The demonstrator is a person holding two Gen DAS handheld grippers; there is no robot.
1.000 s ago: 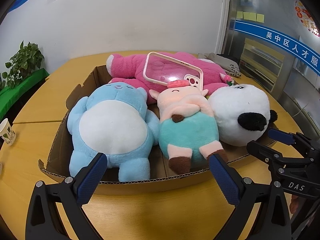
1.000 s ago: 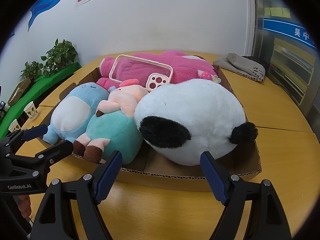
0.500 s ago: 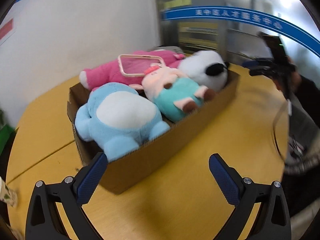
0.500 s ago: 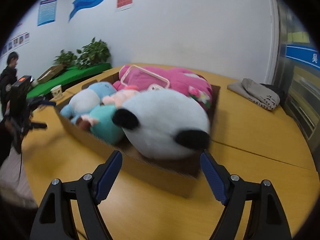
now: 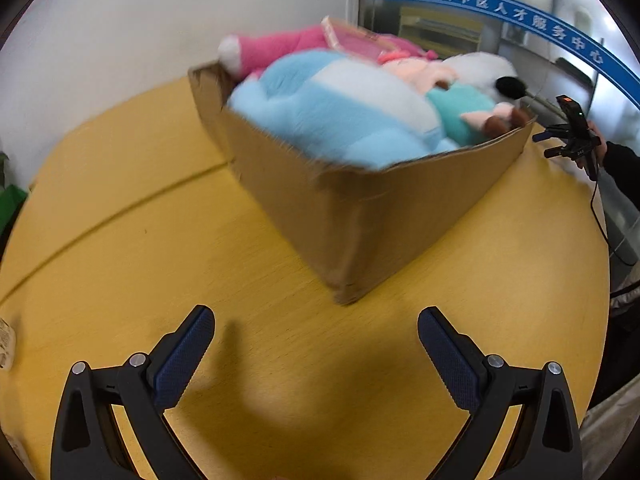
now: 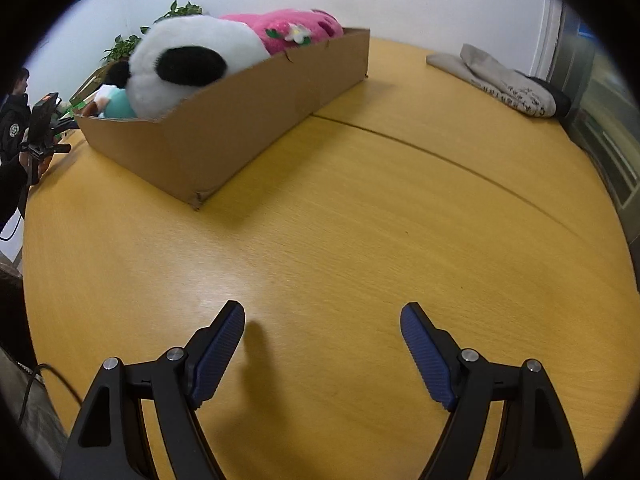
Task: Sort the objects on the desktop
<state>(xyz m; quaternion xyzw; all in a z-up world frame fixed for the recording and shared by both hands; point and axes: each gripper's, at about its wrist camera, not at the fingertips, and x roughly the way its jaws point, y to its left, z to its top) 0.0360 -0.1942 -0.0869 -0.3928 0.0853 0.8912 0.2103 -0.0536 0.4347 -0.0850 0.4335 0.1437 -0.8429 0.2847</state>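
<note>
Well ahead of claw [image 6: 322, 330] — box [image 6: 240, 120]

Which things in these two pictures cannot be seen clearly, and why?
- Left wrist view: the blue plush and pink-framed item are motion-blurred; details unreadable.
- Left wrist view: a pale object is cut off by the left edge.
- Right wrist view: the cardboard box wall and panda plush hide most of the teal plush.
- Right wrist view: print on the grey cloth is too small to read.
</note>
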